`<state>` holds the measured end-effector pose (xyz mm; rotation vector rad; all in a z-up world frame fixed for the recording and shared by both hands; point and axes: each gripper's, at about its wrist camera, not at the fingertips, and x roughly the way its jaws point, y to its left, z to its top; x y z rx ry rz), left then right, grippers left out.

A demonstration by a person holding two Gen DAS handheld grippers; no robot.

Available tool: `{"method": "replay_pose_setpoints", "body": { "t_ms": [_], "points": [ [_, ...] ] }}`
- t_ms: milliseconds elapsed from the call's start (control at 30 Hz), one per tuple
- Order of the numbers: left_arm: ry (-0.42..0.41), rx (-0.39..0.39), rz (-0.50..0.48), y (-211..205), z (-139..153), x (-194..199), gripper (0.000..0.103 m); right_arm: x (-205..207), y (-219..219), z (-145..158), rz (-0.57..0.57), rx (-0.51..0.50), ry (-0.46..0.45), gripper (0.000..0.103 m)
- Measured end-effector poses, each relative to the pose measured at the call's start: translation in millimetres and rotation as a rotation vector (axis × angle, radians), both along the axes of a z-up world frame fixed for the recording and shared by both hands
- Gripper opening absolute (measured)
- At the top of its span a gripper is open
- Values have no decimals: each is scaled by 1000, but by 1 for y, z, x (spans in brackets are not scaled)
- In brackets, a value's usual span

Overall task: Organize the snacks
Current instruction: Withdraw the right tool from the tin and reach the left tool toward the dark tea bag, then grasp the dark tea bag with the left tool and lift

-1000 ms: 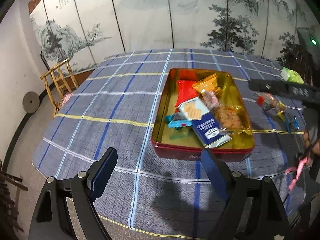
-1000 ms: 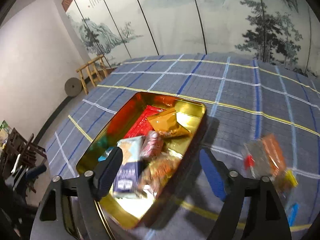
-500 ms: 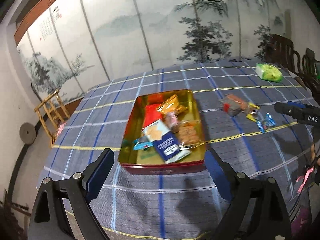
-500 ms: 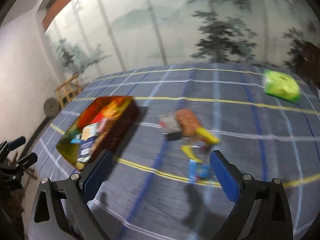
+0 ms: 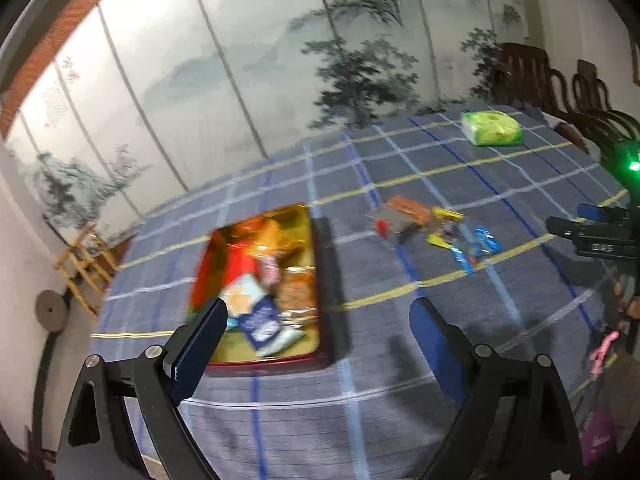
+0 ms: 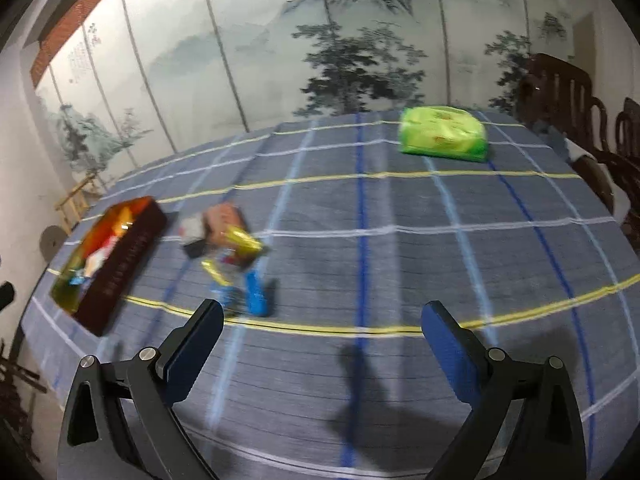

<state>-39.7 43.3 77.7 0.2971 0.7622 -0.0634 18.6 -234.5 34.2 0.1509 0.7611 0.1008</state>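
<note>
Blue pads wide apart on the left gripper (image 5: 320,320), nothing between them, jaws just opened a touch further. Hovering over checked cloth (image 5: 400,420), left finger (image 5: 200,344) overlapping the near corner of the tin (image 5: 324,280) in view; touching or not, cannot tell. Gold inside, red outside, that tin, already loaded with wrappers: a blue-and-white pack (image 5: 260,320), something red (image 5: 240,264), something orange, all smeared by blur.

Right gripper (image 6: 322,328) spread wide too, empty, jaws just opened out as well, only bare cloth between the pads. Up and left of its left finger, loose snacks (image 6: 228,248) lying in a small scatter on the cloth: a brownish pack, yellow wrappers, blue ones nearest. Beyond those to the left, the tin, well apart from the pile. Far across the table, a green packet (image 6: 442,138), alone near the back edge. Painted screen (image 6: 280,40) behind, dark wooden chairs (image 6: 568,92) at right.
</note>
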Motion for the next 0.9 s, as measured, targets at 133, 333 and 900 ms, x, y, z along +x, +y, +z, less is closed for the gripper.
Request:
{"method": "replay_pose_setpoints", "body": {
  "t_ms": [133, 333, 900],
  "points": [
    [104, -81, -35, -8, -10, 21, 91, 3, -20, -13, -20, -29, 19, 99],
    [174, -153, -75, -23, -13, 57, 91, 7, -34, -30, -12, -17, 22, 99],
    [499, -390, 144, -43, -86, 207, 70, 2, -38, -30, 64, 55, -54, 99]
  ]
}}
